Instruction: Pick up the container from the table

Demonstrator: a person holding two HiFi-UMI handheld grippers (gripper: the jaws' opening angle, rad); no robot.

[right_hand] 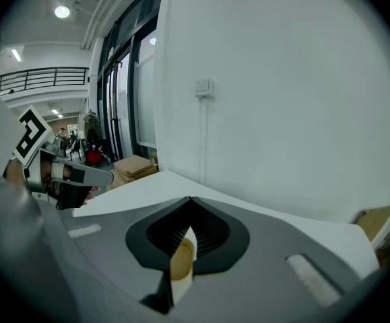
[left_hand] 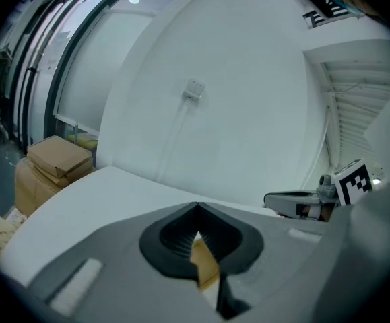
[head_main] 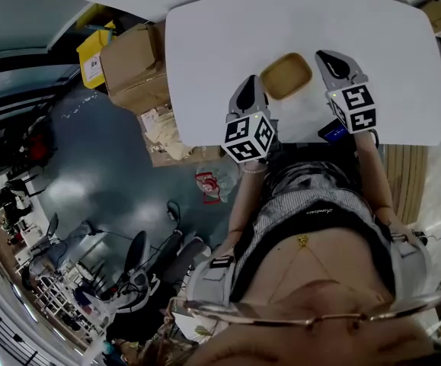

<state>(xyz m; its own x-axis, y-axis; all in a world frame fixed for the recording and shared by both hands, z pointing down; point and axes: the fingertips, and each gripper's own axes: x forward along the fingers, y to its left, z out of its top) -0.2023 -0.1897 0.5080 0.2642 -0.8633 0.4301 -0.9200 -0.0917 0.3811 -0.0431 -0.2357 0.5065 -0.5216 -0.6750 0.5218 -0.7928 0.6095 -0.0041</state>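
The container (head_main: 286, 75), a shallow tan tray with rounded corners and a raised rim, lies on the smooth white bench (head_main: 388, 67) near its front edge. It sits between the two grey tools. The left hand-held gripper (head_main: 254, 81) is just beside its left rim and the right hand-held gripper (head_main: 321, 54) just beside its right. Both have their ribbed jaws together, clamping nothing. Brown cardboard boxes (head_main: 132, 63) stand on the floor left of the bench.

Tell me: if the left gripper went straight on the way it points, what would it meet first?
Probably the bare white table: the left gripper, shut, aims slightly down past the container, which sits just to its right. Depth is unclear, so it could clip the rim.
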